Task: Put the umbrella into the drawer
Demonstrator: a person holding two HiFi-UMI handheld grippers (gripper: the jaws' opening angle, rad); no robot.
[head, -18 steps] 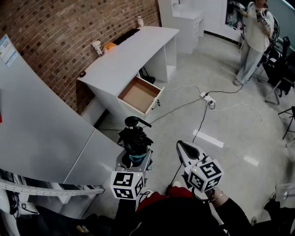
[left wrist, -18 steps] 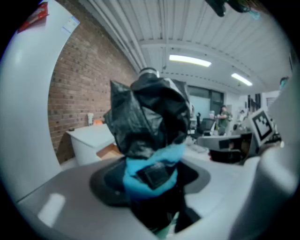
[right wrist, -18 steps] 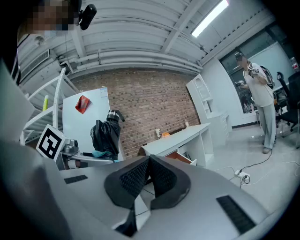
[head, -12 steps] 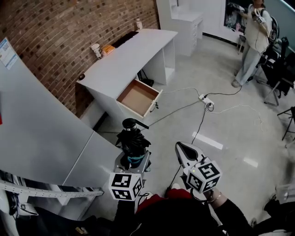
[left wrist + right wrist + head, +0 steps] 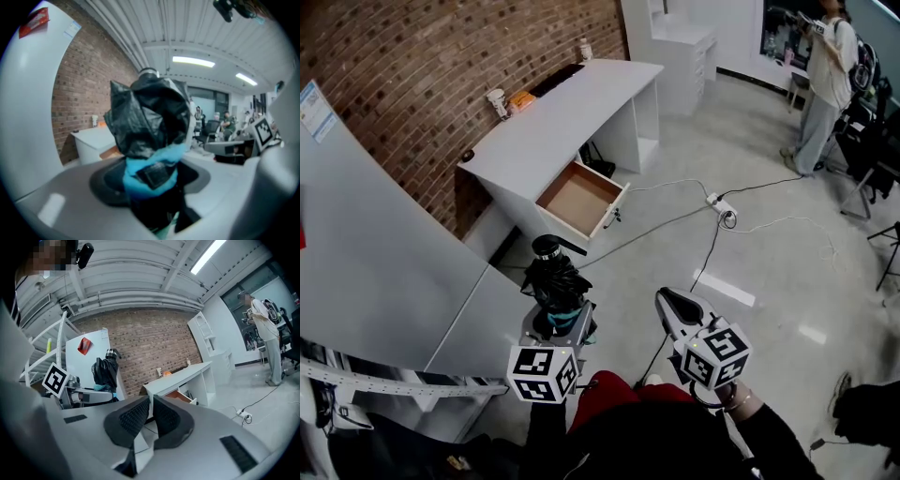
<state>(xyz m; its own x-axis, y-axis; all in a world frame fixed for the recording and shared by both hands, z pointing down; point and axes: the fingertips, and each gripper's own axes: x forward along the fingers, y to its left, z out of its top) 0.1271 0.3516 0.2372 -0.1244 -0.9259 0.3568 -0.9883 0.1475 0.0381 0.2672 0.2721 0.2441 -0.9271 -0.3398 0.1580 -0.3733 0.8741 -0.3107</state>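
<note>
Gripping folded black umbrella [image 5: 553, 281] upright: left gripper [image 5: 558, 323], jaws clamped on its blue-strapped lower end. Right gripper [image 5: 673, 302] just beside, jaws together, nothing between. Drawer [image 5: 579, 199] stands open under white worktop [image 5: 567, 112], well apart from umbrella.

Left gripper [image 5: 557, 319] and the folded black umbrella [image 5: 551, 281] clamped in it shifted left in the head view, closer to the white panel [image 5: 394, 281], standing person [image 5: 825, 89] at the back moved further right, blurred dark shape [image 5: 865, 412] newly at the lower right edge
</note>
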